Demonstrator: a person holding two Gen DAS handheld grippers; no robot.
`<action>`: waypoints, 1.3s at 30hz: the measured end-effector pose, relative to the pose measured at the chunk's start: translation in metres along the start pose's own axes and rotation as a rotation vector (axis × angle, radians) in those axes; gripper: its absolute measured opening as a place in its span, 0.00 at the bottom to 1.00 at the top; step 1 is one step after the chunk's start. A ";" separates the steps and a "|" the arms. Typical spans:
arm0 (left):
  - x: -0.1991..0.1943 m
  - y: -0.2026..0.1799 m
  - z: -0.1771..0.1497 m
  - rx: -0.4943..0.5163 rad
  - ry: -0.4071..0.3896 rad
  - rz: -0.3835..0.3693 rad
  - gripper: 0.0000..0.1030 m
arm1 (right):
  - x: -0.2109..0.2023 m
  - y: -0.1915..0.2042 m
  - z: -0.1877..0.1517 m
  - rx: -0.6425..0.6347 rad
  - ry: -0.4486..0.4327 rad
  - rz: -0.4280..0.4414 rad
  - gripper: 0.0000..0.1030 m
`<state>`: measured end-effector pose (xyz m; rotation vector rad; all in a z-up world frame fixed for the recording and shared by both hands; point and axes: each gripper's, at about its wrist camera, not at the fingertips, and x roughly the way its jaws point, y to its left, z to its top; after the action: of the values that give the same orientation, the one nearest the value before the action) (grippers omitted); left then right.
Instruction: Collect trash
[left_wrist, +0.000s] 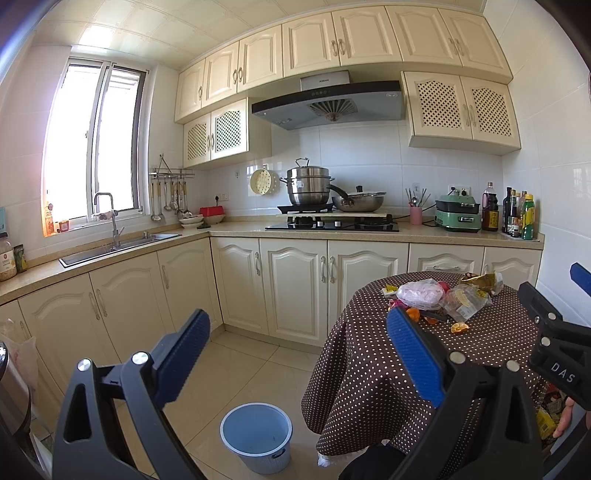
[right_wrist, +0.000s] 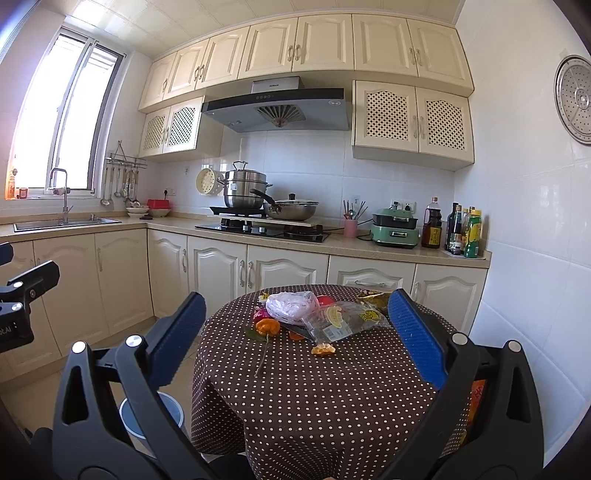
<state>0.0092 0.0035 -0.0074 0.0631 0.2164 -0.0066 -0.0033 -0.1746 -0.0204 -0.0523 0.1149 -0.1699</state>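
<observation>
A round table with a brown dotted cloth (right_wrist: 332, 398) (left_wrist: 369, 369) carries a heap of trash: a pinkish plastic bag (right_wrist: 291, 306) (left_wrist: 421, 293), a clear wrapper with yellow print (right_wrist: 343, 319) (left_wrist: 465, 301), a gold wrapper (right_wrist: 371, 297) (left_wrist: 480, 282), orange peels (right_wrist: 267, 326) (right_wrist: 322, 349) (left_wrist: 459, 327) and a dry stem (right_wrist: 263, 354). A blue bin (left_wrist: 256, 435) (right_wrist: 168, 406) stands on the floor left of the table. My right gripper (right_wrist: 295, 332) is open in front of the trash, holding nothing. My left gripper (left_wrist: 299, 354) is open above the floor and bin.
Cream cabinets and a counter (left_wrist: 236, 232) run along the left and back walls with a sink (left_wrist: 110, 251), a stove with pots (left_wrist: 332, 221), a green appliance (left_wrist: 458, 218) and bottles (left_wrist: 517, 218). Tiled floor (left_wrist: 258, 369) lies between the cabinets and table. A hand (left_wrist: 565, 417) shows at the right edge.
</observation>
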 end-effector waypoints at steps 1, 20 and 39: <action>0.000 0.000 0.000 0.000 0.001 0.000 0.92 | 0.001 0.000 -0.001 0.001 0.003 0.003 0.94; 0.073 -0.014 -0.023 0.025 0.171 -0.057 0.92 | 0.060 -0.030 -0.027 0.131 0.138 0.082 0.94; 0.254 -0.142 -0.037 0.093 0.420 -0.381 0.92 | 0.200 -0.115 -0.075 0.284 0.367 -0.106 0.94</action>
<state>0.2474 -0.1357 -0.1065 0.1149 0.6453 -0.3854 0.1649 -0.3258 -0.1093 0.2573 0.4530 -0.2996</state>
